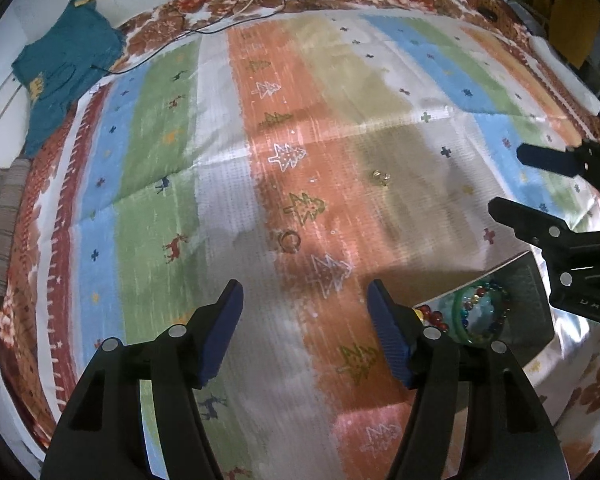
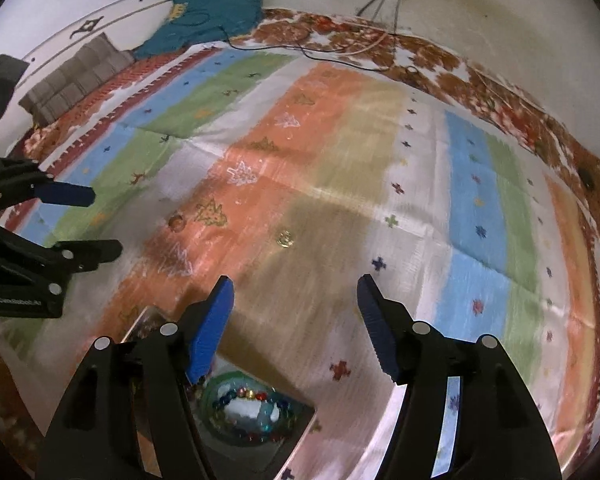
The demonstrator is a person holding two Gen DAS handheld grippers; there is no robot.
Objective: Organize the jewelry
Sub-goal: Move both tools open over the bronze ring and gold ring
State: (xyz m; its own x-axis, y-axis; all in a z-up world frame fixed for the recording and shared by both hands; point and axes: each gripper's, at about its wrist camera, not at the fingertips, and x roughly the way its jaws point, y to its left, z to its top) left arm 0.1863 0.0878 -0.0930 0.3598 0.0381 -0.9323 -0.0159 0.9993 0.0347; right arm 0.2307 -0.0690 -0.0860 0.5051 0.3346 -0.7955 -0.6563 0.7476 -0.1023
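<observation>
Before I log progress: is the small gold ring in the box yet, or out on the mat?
Out. The gold ring lies alone on the striped mat, apart from the box that holds the bangles.

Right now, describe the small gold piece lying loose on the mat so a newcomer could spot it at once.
Find the striped mat and its tan band beside the orange stripe. The gold piece lies there alone, ahead of the open right gripper. Unlike the darker ring on the orange stripe, it glints yellow.
</observation>
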